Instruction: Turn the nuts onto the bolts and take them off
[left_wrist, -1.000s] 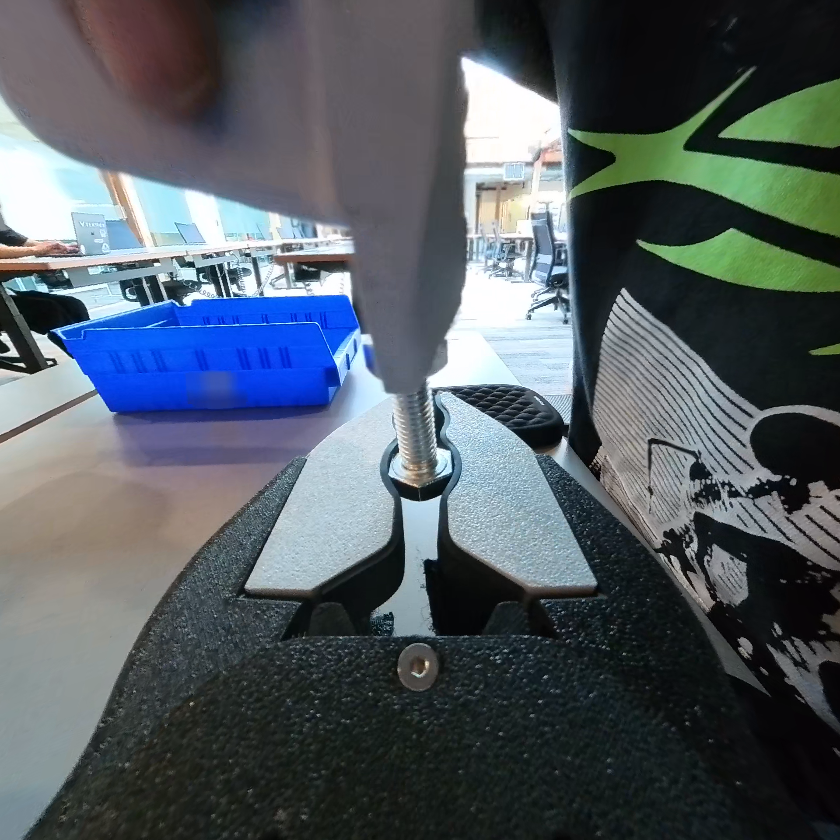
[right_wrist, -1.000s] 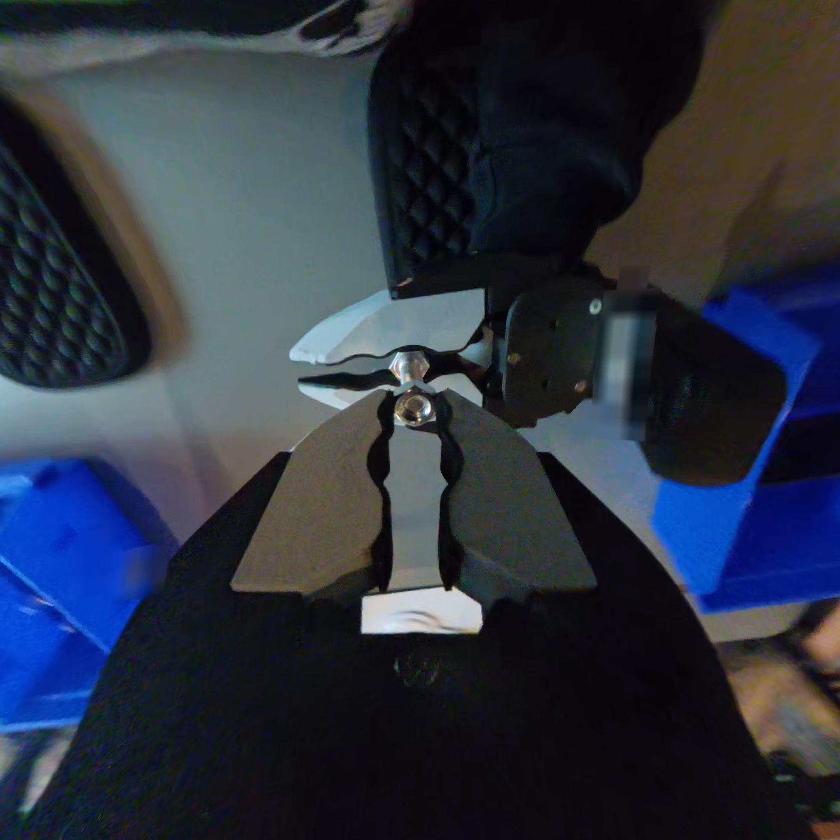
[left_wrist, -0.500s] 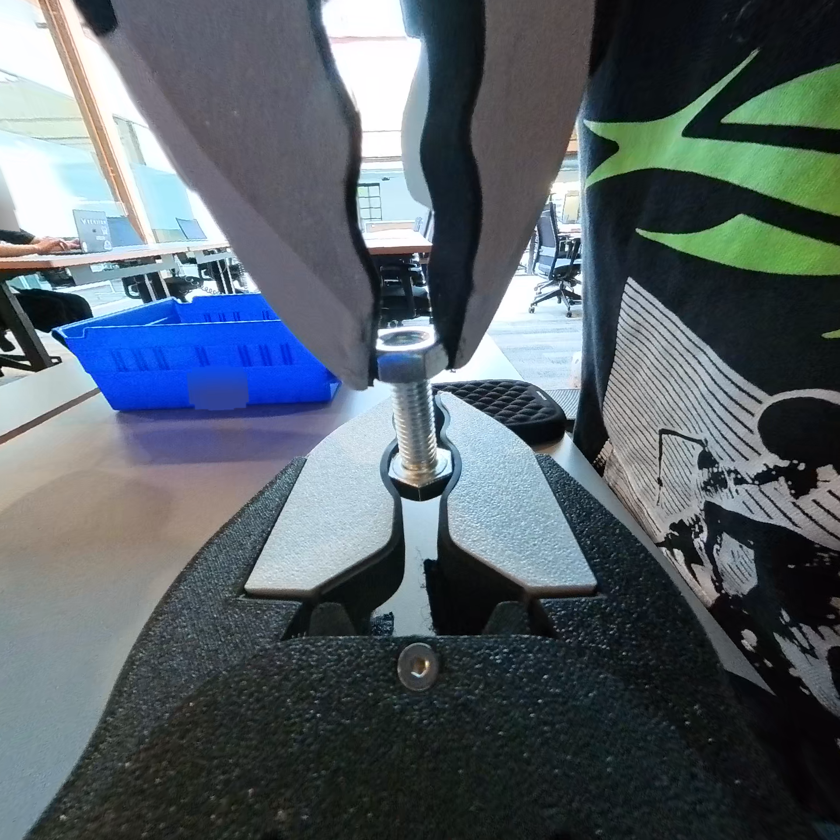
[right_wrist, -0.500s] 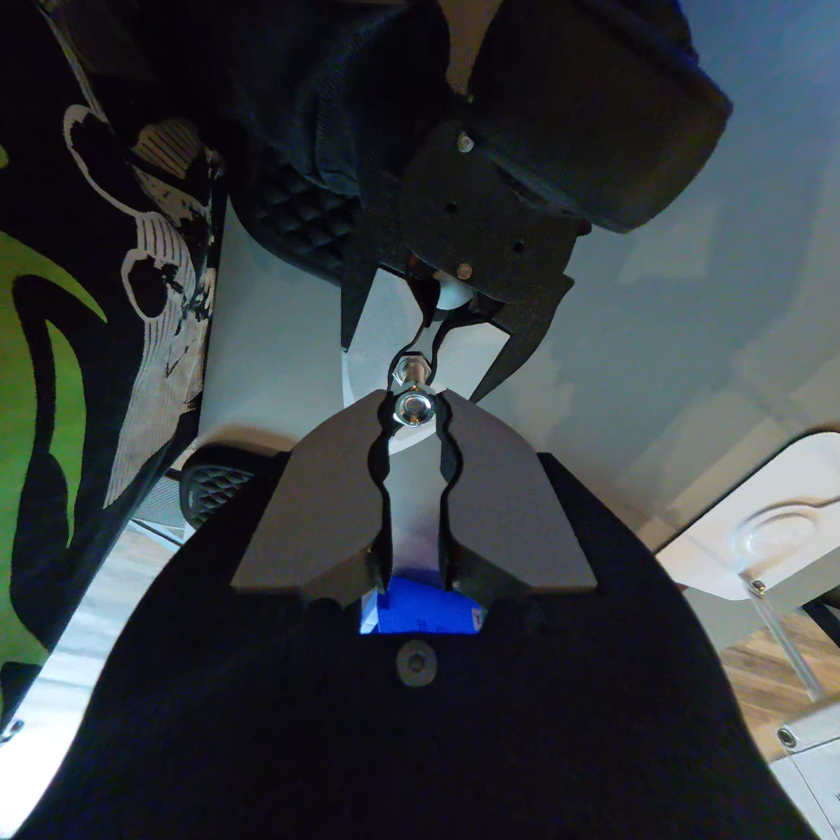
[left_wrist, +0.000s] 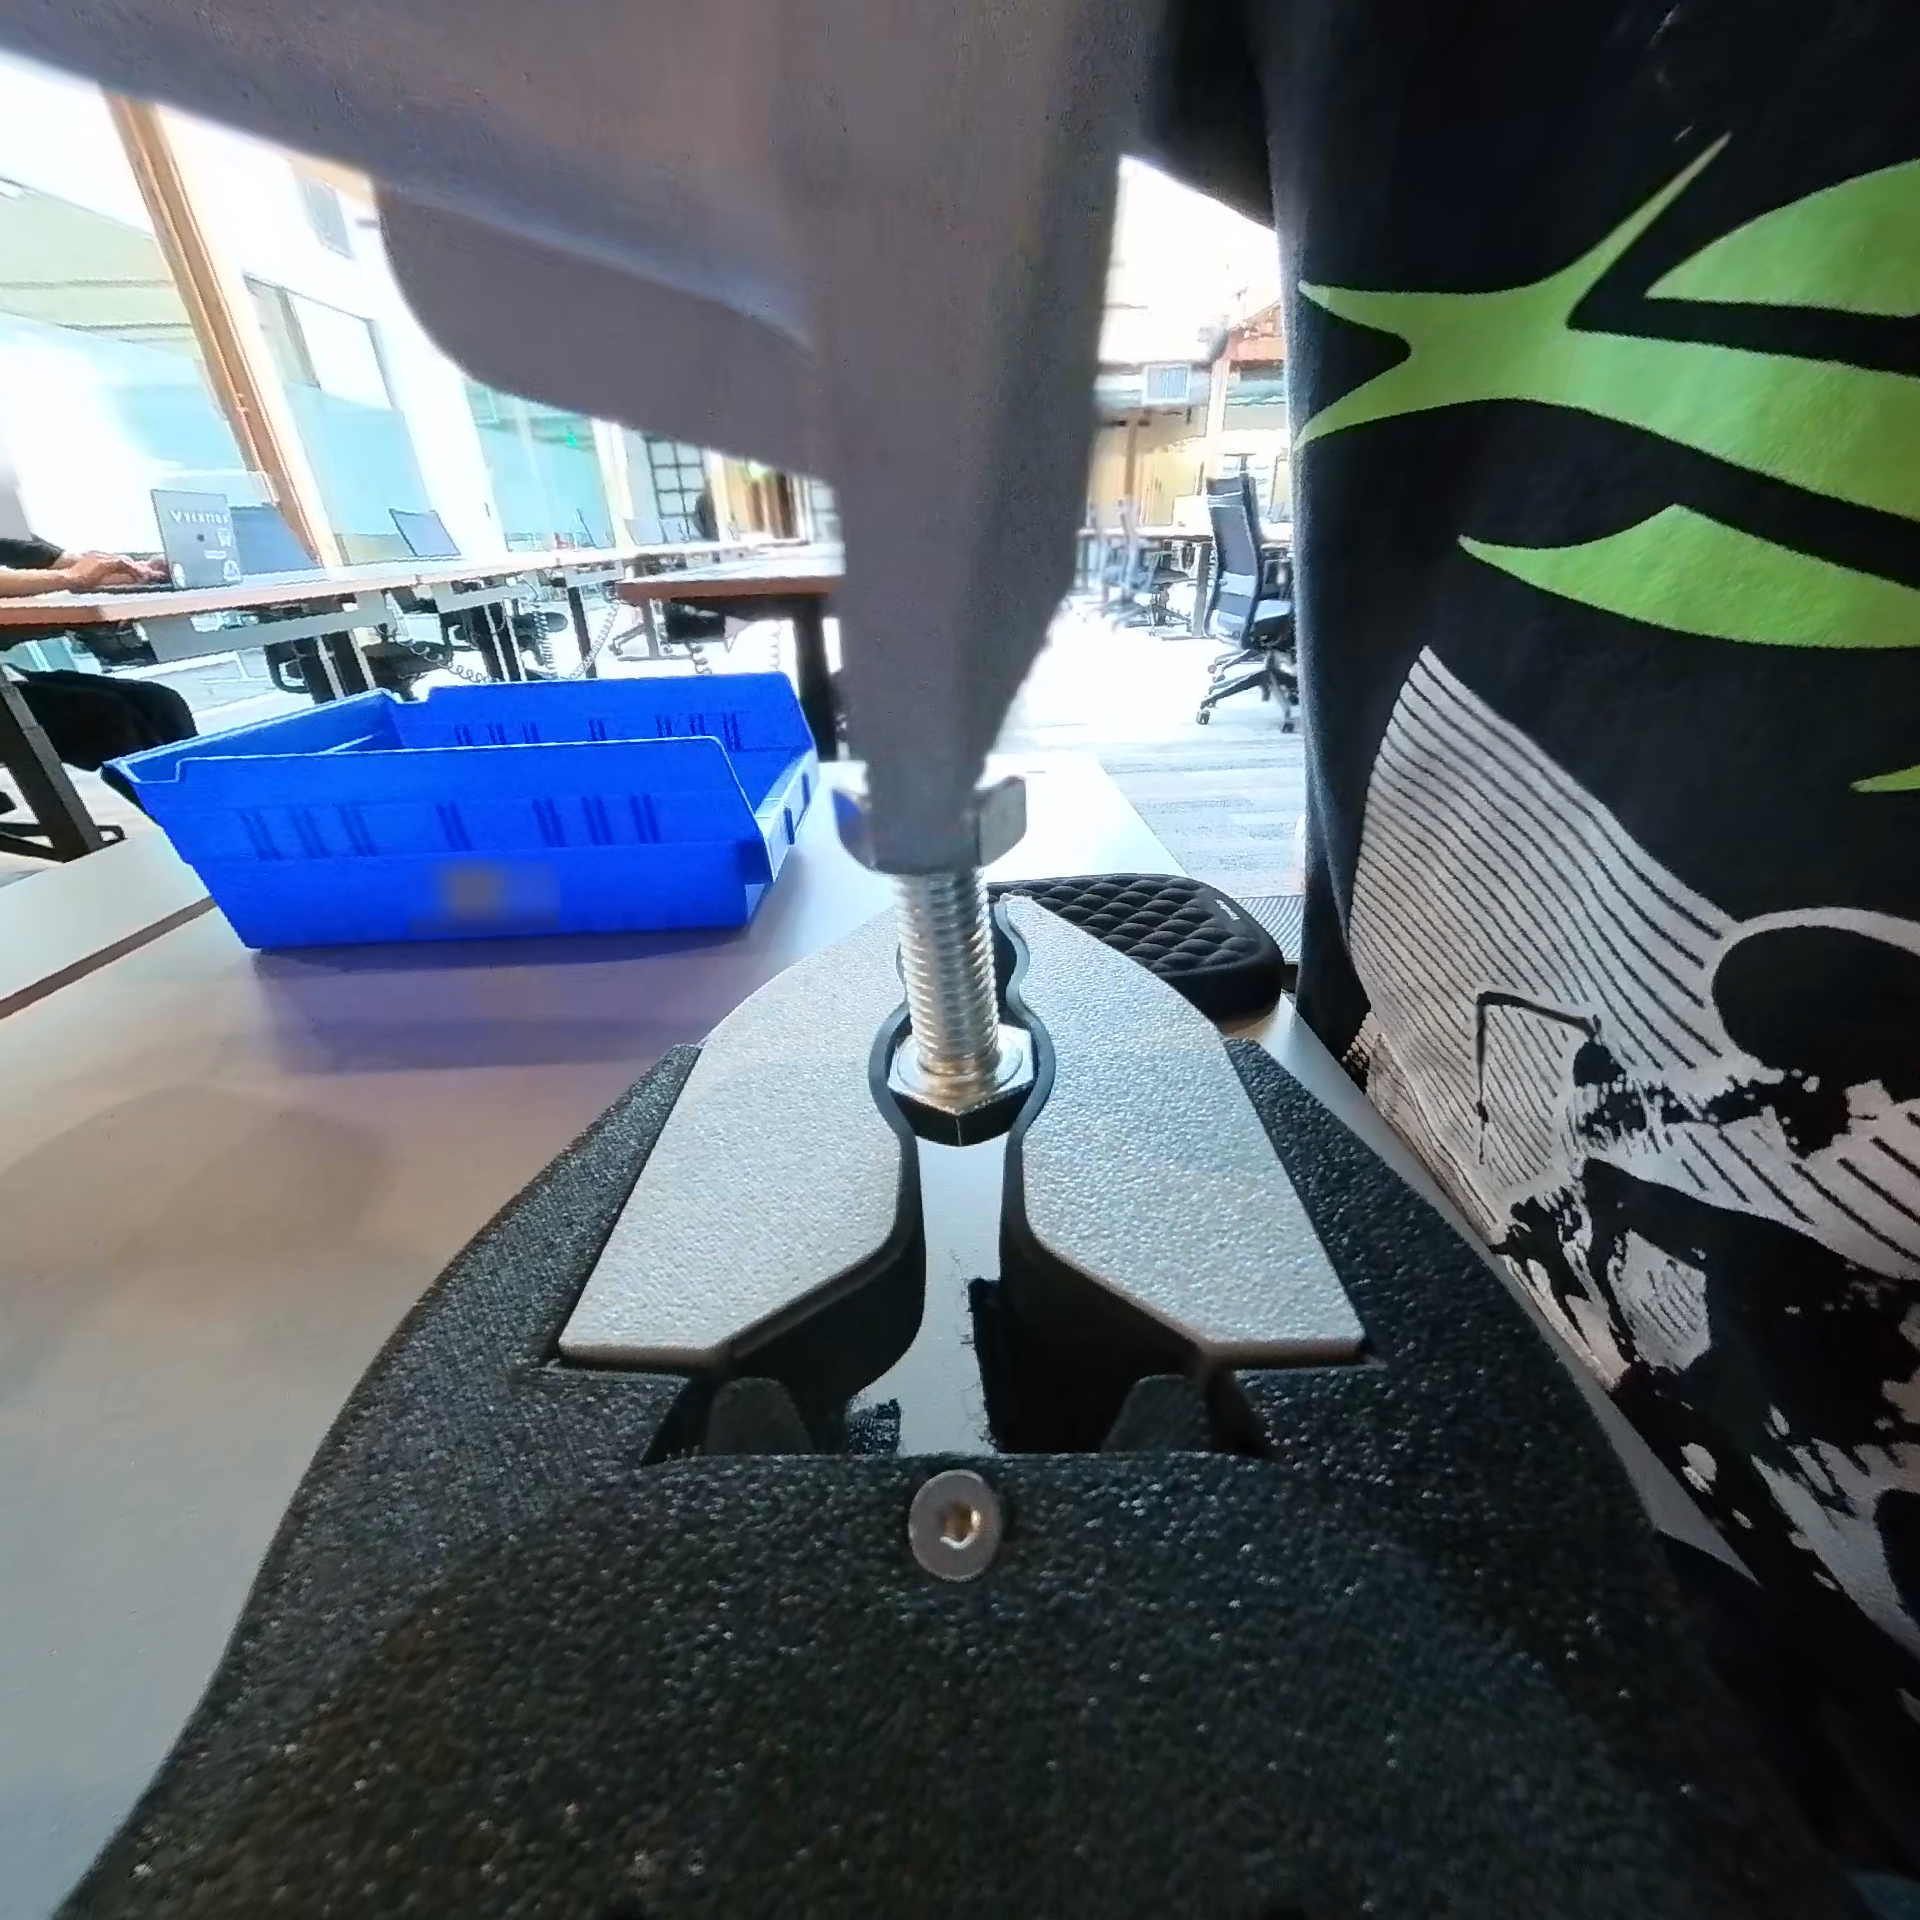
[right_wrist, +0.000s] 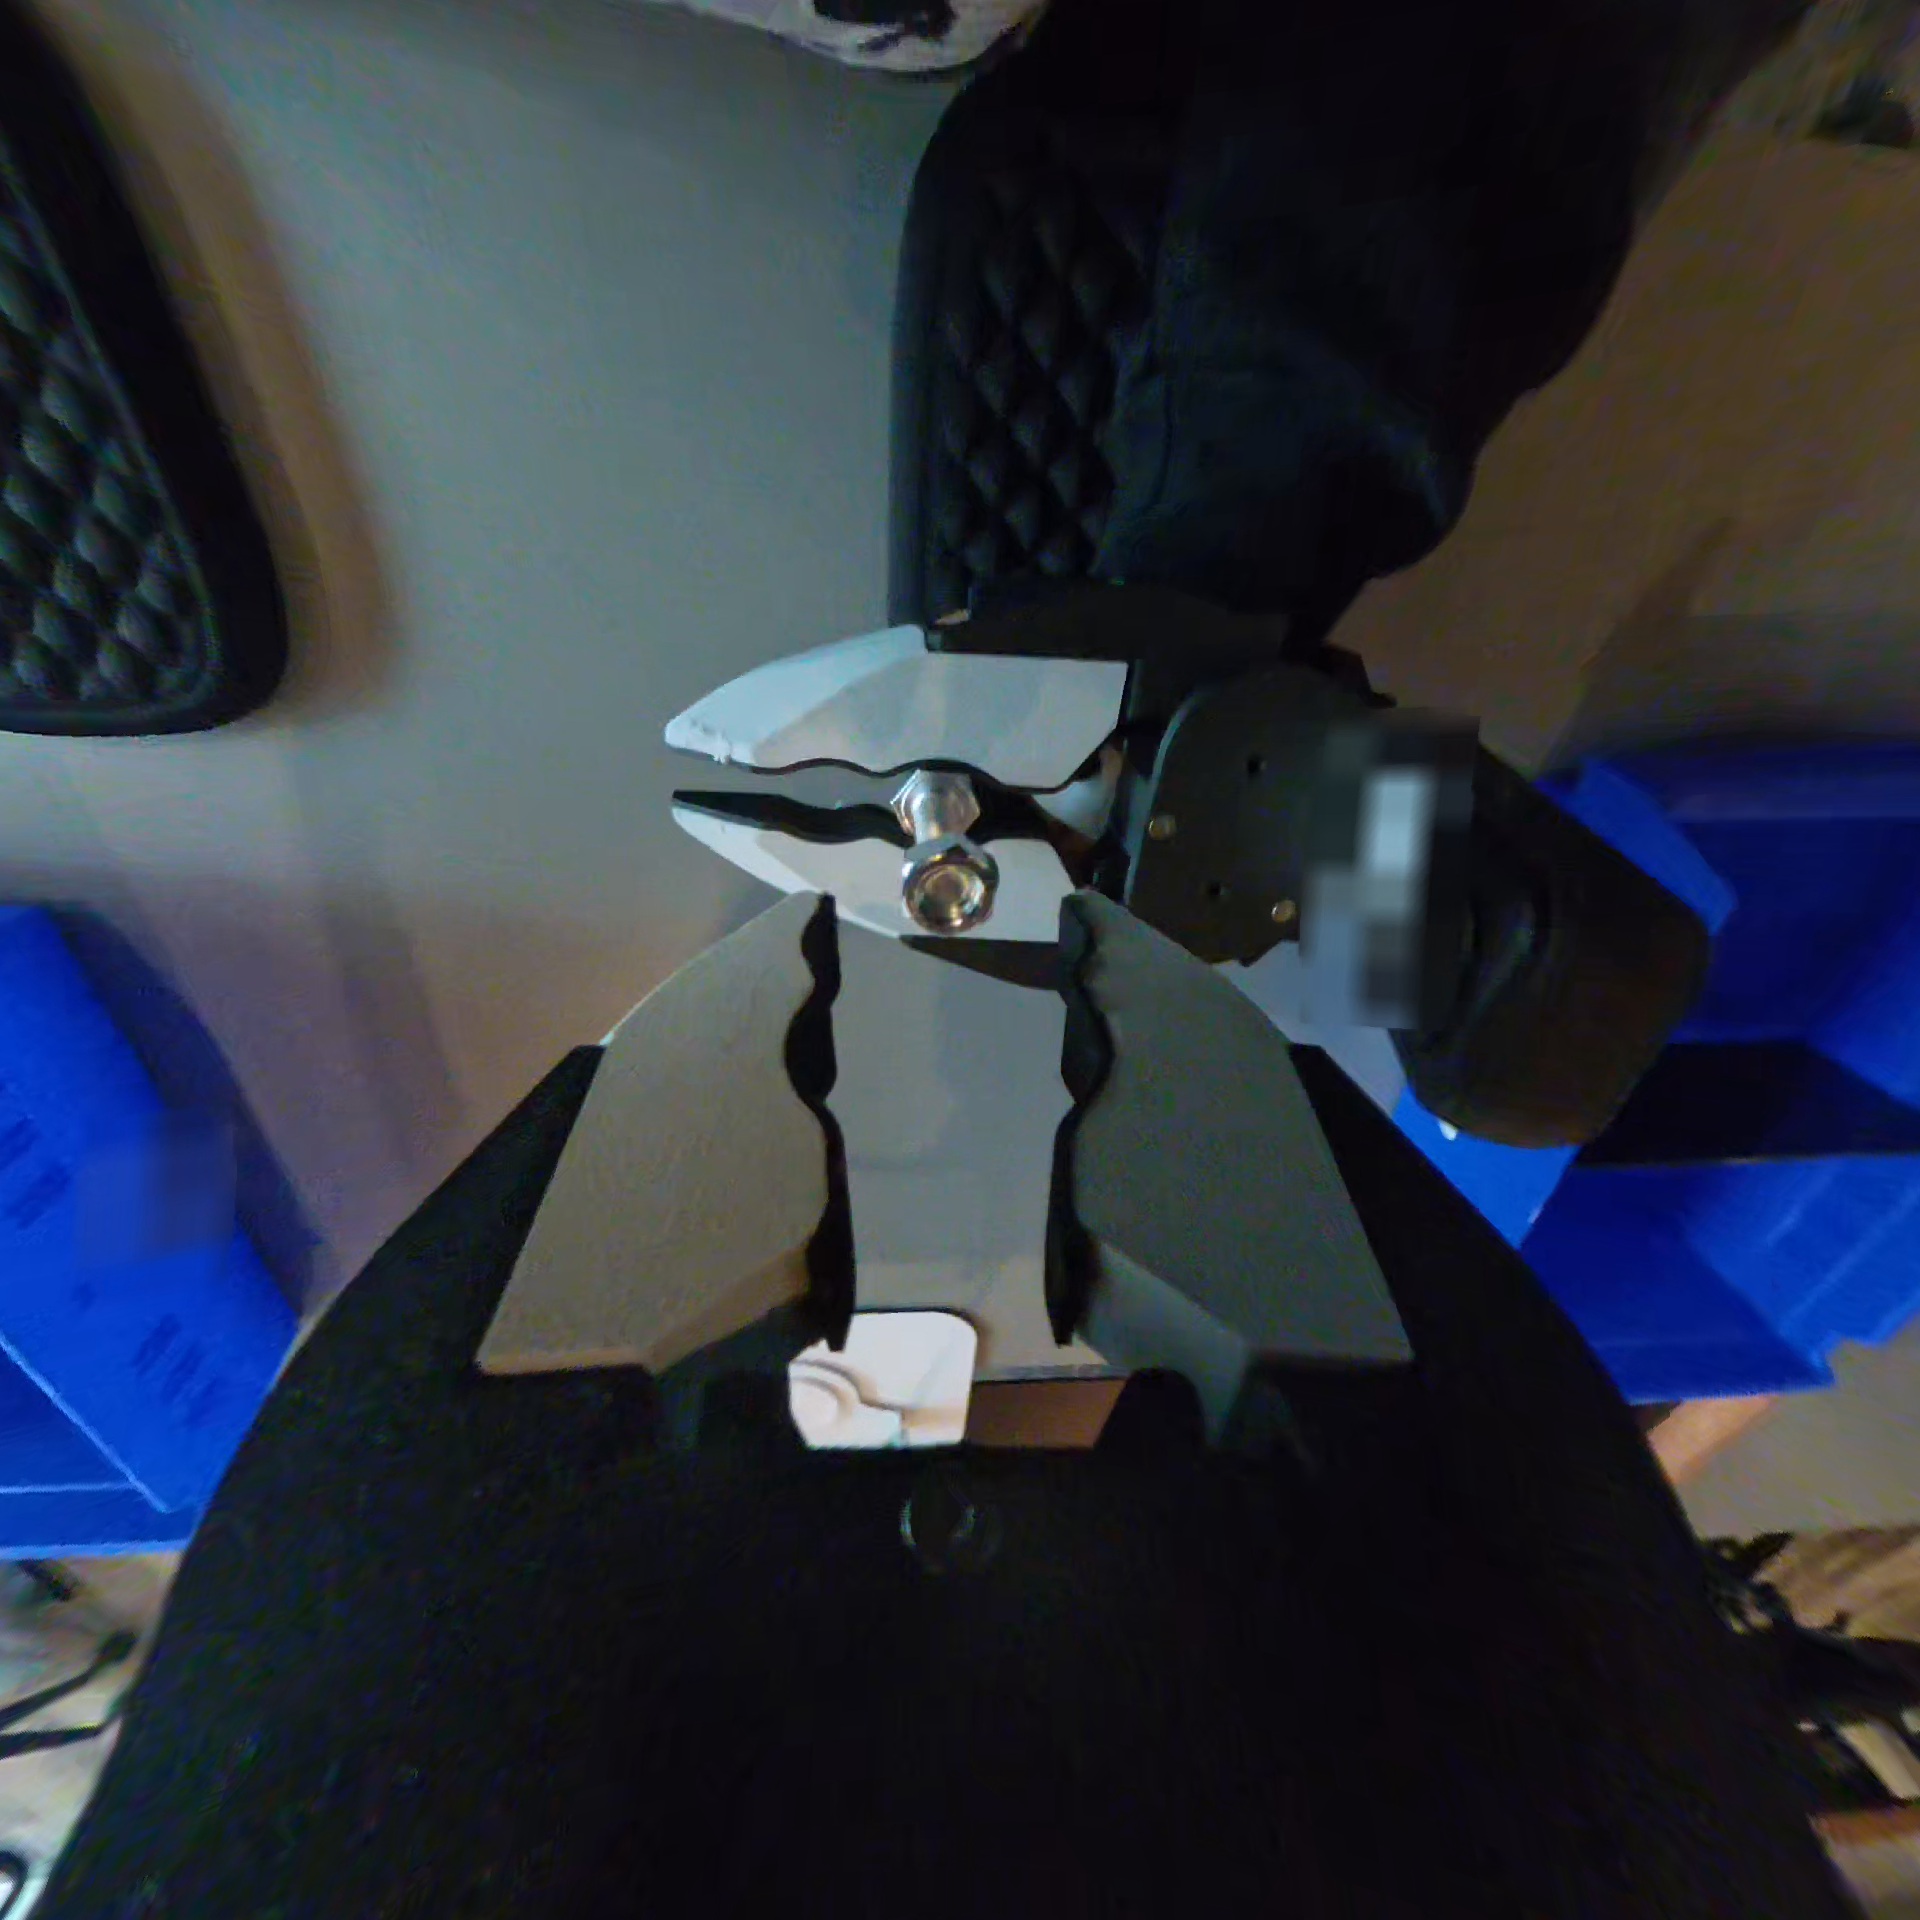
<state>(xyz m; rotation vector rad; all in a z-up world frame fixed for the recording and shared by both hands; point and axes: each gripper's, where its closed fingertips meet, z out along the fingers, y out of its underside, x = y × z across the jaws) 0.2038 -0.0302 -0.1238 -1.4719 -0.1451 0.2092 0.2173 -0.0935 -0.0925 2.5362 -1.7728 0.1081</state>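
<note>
A: Any writing to read? I can't pass on words, but what bears them?

B: In the left wrist view, a grey open laptop (left_wrist: 197, 540) at the far left edge carries a pale logo on its lid, and the blue plastic bin (left_wrist: 468, 821) at mid-left has a blurred patch on its front wall. The person's black shirt (left_wrist: 1621, 727) with green and white print fills the right side.

A: And the claws?

B: The left gripper (left_wrist: 961, 1081) is pinched on the silver hex nut (left_wrist: 961, 1086) between its grey fingertips, with the silver threaded bolt (left_wrist: 951, 977) standing upright out of the nut at frame centre. The right gripper (right_wrist: 940, 935) has its fingers spread. In the right wrist view the bolt's hex head sits just beyond the fingertips, untouched. In the left wrist view a blurred grey finger of it covers the head from above.

A: Room around them?

B: The pale grey tabletop (left_wrist: 208, 1195) lies bare between the bin and the left gripper at lower left. A black quilted pad (left_wrist: 1143, 925) lies just behind the fingertips, near the table's edge at the shirt. In the right wrist view another blue bin (right_wrist: 135, 1195) shows at the left edge, with more blue at the right.

A: The room?

B: An open office: long wooden desks, black chairs at upper right, big windows at upper left, and a person's hand on a keyboard at the far left.
</note>
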